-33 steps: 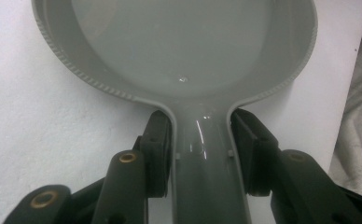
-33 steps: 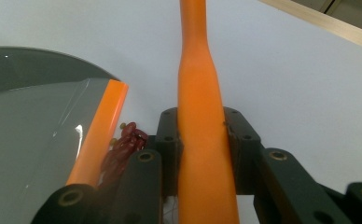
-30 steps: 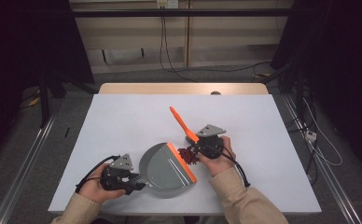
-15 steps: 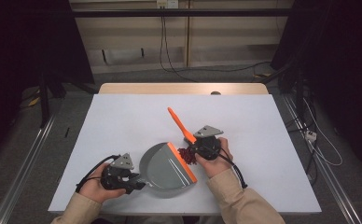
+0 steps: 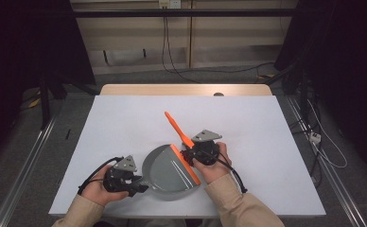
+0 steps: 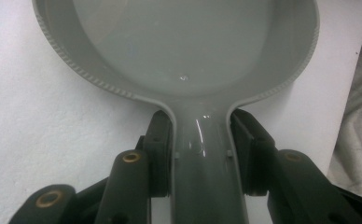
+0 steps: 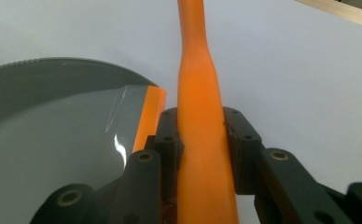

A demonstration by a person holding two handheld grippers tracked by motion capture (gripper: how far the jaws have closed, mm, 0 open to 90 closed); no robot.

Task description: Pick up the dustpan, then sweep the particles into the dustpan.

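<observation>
A grey dustpan (image 5: 165,172) with an orange front lip (image 5: 187,165) lies on the white table near its front edge. My left gripper (image 5: 135,183) is shut on the dustpan's handle (image 6: 200,158), a pad pressing each side, and the pan's bowl (image 6: 179,46) spreads out ahead. My right gripper (image 5: 191,153) sits just right of the lip, shut on an orange brush handle (image 5: 174,125) that slants up and away to the left. In the right gripper view, that handle (image 7: 200,93) runs between the jaws, with the dustpan (image 7: 53,140) to the left. The brush head is hidden.
The white table top (image 5: 266,132) stretches wide behind and to both sides of the hands. A wooden strip (image 5: 186,90) runs along its far edge. Cables (image 5: 172,52) lie on the floor beyond, with metal rails at each side.
The orange handle's far tip has drifted slightly left with my right gripper. The left gripper and dustpan have stayed put.
</observation>
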